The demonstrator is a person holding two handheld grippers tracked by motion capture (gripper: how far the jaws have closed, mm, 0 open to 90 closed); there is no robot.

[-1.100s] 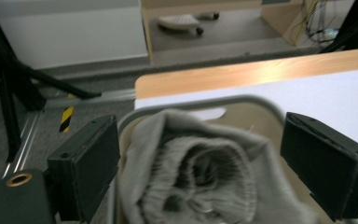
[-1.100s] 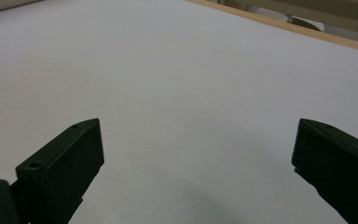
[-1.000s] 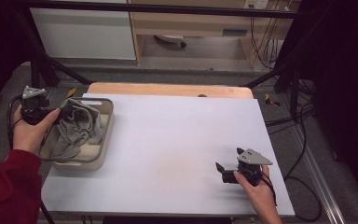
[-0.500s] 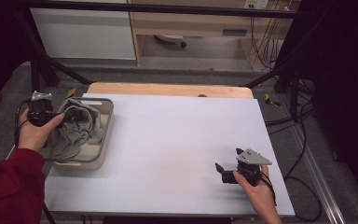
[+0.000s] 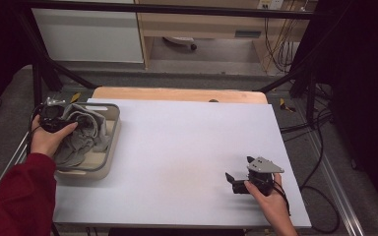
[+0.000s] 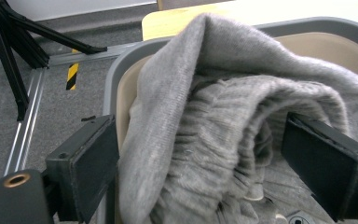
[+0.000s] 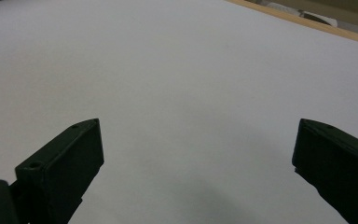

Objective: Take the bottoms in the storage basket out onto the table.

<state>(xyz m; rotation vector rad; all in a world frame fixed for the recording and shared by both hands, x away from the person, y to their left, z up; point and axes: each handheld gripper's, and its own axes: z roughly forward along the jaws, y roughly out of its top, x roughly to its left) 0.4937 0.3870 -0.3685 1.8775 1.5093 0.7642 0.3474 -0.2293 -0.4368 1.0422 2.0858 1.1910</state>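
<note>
At the left edge of the white bench [image 5: 177,147], the left tool [image 6: 200,163] reaches into a single grey tray [image 5: 109,142], its jaws spread wide around a raised fold of the one grey knitted garment [image 6: 223,121] heaped there, seemingly lined up to pinch it. The right tool [image 5: 239,182], one of two in use, rests idle and spread on bare bench at the near right, apparently keeping clear.

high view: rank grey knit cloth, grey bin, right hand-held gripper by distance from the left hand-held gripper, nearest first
1. Grey knit cloth: at the left hand-held gripper, between its open jaws in the left gripper view.
2. Grey bin: under and around the cloth, table's left edge.
3. Right hand-held gripper: far across, near-right part of the white table.
</note>
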